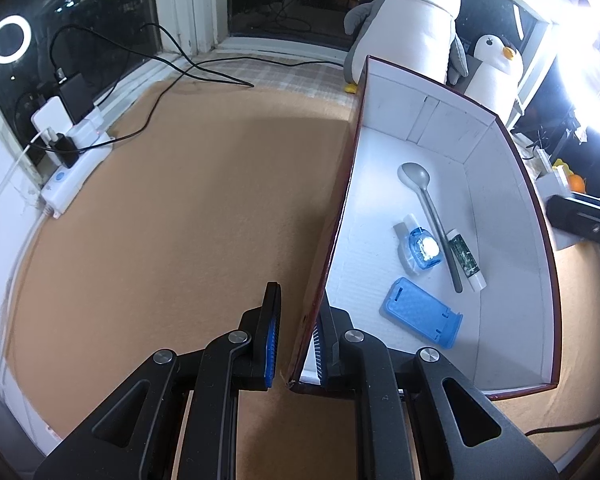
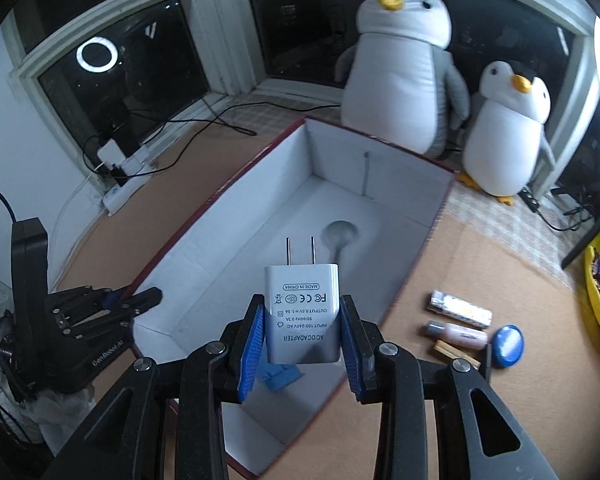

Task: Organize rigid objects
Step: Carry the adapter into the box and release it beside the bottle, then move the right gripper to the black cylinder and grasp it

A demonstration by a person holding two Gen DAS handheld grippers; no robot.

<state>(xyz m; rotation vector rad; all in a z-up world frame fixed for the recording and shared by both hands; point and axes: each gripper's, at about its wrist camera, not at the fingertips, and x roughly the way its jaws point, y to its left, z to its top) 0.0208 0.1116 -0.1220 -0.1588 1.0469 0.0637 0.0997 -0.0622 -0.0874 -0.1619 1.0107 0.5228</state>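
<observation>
White AC adapter (image 2: pixel 302 314): clamped between the pads of the right gripper (image 2: pixel 303 334) and carried, prongs forward, above the open white box (image 2: pixel 236 248), evidently for deposit beside the spoon (image 1: pixel 428 212) and blue holder (image 1: pixel 420 312) already inside. Box wall (image 1: pixel 340 216): pinched at its near corner by the closed left gripper (image 1: pixel 296 340), apparently so the box is steadied; four small items (image 2: pixel 472 332) are left on the mat outside.

White box (image 1: pixel 512 208) with dark red rim, open on top, sitting on the brown mat. Inside, flat on the floor: grey spoon (image 1: pixel 428 208), little blue bottle (image 1: pixel 422 248), green and white tube (image 1: pixel 466 258), blue holder (image 1: pixel 420 312). White plug adapter (image 2: pixel 302 312) up above the box with prongs pointing away; outside on the mat, silver lighter (image 2: pixel 460 310), pink tube (image 2: pixel 458 335), wood stick (image 2: pixel 456 352), blue round lid (image 2: pixel 507 345).
</observation>
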